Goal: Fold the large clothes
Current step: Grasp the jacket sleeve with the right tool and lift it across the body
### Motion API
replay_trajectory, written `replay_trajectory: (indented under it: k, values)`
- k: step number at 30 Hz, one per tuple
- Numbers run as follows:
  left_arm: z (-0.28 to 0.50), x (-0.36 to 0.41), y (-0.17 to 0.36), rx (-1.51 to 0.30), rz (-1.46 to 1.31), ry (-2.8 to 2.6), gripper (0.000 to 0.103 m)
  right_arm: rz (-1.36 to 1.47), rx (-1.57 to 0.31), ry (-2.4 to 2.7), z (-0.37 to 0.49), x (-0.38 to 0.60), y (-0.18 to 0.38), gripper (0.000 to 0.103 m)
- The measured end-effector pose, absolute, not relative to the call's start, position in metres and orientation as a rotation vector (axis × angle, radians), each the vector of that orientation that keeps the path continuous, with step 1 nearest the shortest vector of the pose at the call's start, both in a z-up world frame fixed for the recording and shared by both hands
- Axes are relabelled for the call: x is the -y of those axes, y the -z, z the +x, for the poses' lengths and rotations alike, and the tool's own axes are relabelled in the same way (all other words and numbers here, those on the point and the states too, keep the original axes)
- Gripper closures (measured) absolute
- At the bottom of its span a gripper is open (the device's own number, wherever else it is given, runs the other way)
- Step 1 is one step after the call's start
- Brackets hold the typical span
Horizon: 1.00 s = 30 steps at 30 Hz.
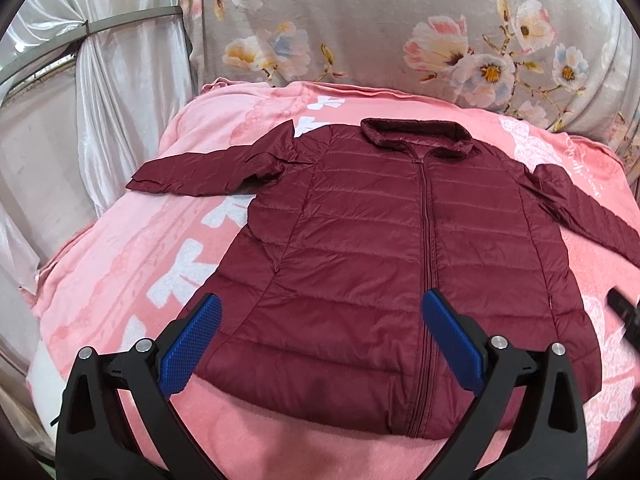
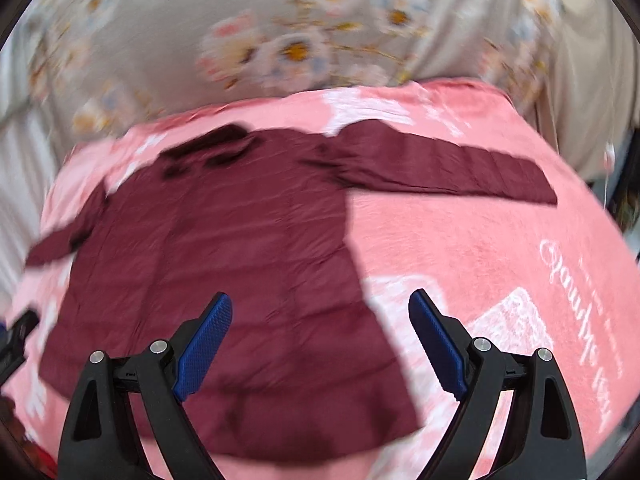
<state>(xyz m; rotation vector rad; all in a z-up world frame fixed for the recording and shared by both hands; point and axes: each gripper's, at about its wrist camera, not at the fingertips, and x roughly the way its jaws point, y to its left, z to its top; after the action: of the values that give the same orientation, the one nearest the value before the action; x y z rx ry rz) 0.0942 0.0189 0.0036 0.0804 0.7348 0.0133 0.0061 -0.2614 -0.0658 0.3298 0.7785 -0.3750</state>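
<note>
left gripper (image 1: 320,332): empty, blue pads spread wide, hovering over the bottom hem on the left half of the coat.
right gripper (image 2: 320,336): also wide open with nothing in it, sitting over the coat's right lower edge. This view is smeared with blur, so don't trust fine detail here.
jacket (image 1: 392,248): dark red quilted puffer, zipped up, lying flat and face-up on the bed with the hem nearest and the collar farthest.
how it'll handle, my guess: light and squishy, with a thin shiny shell that looks slippery. I'd expect it to spring back and slide out of a shallow pinch.
where to grab: I'd go for the hem corners or a side seam, taking a deep bite through both layers, not the puffy middle.
sleeves: left sleeve (image 1: 192,172) sticks out sideways, right sleeve (image 2: 448,168) likewise, both flat. The cuffs look like easy pinch points for folding them in first.
collar (image 1: 416,132): standing up a bit, at the far end.
blanket (image 1: 132,248): pink and fuzzy under everything, so it may grip the coat a little.
far back: floral bedding (image 1: 400,28) piled behind.
</note>
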Motion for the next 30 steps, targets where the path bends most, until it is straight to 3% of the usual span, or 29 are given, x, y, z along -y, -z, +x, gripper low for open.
replay_trajectory:
  k: [13,25,27,30]
  values:
    - [0.124,-0.019,0.007,-0.729,0.055,-0.039,0.005,0.704,-0.587,0.633,0.014,0.525,0.118,0.016]
    - [0.149,-0.004,0.024,-0.804,0.105,-0.04,0.005,0.916,-0.521,0.736,0.029,0.622,0.178,0.017]
    - [0.152,-0.004,0.027,-0.809,0.105,-0.039,0.005,0.916,-0.503,0.743,0.033,0.627,0.177,0.026]
    - [0.156,-0.005,0.031,-0.817,0.102,-0.038,0.005,0.952,-0.483,0.733,0.041,0.635,0.178,0.06]
